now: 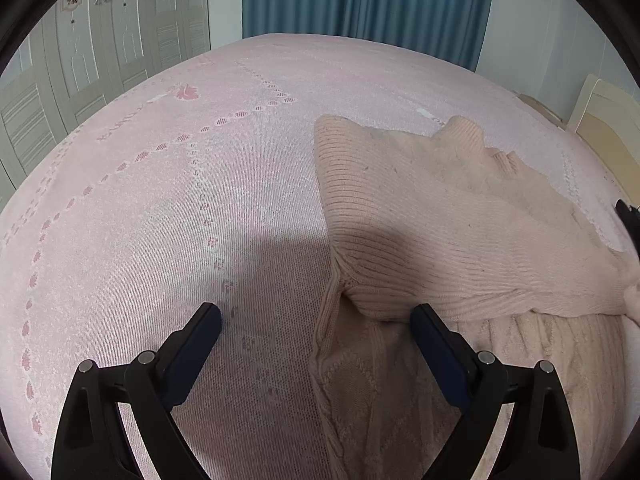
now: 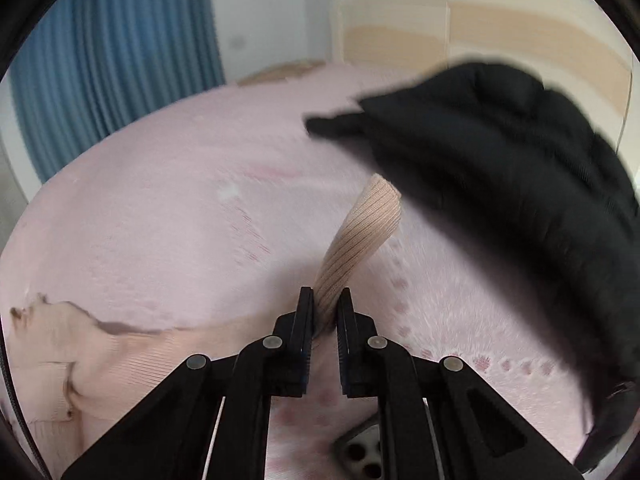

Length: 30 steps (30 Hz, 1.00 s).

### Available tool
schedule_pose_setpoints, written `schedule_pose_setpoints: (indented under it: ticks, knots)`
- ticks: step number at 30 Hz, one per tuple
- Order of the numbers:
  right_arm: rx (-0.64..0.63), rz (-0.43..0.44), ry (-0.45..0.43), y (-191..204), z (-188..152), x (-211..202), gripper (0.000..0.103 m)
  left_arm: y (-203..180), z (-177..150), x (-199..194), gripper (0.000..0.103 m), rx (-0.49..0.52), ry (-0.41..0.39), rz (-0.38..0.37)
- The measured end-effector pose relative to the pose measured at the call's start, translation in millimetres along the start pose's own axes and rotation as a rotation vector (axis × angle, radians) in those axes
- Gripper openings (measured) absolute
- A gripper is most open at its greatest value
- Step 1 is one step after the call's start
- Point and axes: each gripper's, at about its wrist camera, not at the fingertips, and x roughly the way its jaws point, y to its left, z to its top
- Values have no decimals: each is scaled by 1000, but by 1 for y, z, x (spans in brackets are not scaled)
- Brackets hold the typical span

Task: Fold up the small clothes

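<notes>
Pale peach ribbed-knit sweater (image 1: pixel 440 232) spread on the pink patterned bedspread (image 1: pixel 160 208), filling the left view from about 1 o'clock down to 5 o'clock, one ribbed part laid over the cable-knit body. Left claw (image 1: pixel 316 320) spread wide and empty, low over the sweater's near edge at 6 o'clock, one finger over bare bedspread, the other over the knit. Right claw (image 2: pixel 325 312) pressed together on a ribbed peach strip (image 2: pixel 360 236), probably a cuff or sleeve end, rising toward 12 o'clock; background smeared, so hard to place exactly. Crumpled black garment (image 2: pixel 500 168) heaped at 2 o'clock, just beside the lifted strip.

Risks from here: shallow pinch on stretchy rib likely to slip under a fast pull; sleeve swinging wide and snagging or dragging the black garment; unpinned sweater body sliding on the bedspread and spoiling the fold line, with the left claw not pressing anything down
</notes>
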Motion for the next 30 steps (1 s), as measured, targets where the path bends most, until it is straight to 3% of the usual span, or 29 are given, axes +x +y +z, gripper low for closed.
schedule_pose_setpoints:
  ticks: [7, 10, 14, 18, 21, 22, 23, 25, 28, 30]
  knots:
    - [-176, 53, -108, 101, 21, -77, 10, 33, -11, -30, 96, -145, -31, -70]
    - [-226, 129, -122, 165, 15, -99, 10, 45, -18, -43, 96, -128, -19, -52]
    - [-281, 283, -105, 267, -10, -125, 10, 60, -28, -64, 96, -41, -45, -11]
    - [-320, 475, -24, 363, -49, -146, 10, 76, -31, -77, 96, -16, -45, -12]
    - [-345, 639, 64, 412, -83, -149, 23, 84, -29, -81, 96, -25, -46, -18]
    - [-368, 668, 89, 422, -92, -147, 43, 85, -29, -81, 96, -31, -45, -24]
    - [-397, 675, 121, 428, -103, -146, 54, 86, -29, -81, 96, -38, -44, -33]
    - [-378, 686, 127, 417, -119, -145, 54, 85, -29, -79, 96, -53, -51, -62]
    - [-260, 708, 104, 362, -130, -138, 57, 71, -27, -72, 96, -40, -52, -91]
    - [-199, 661, 88, 328, -128, -127, 57, 56, -25, -65, 95, -22, -44, -120]
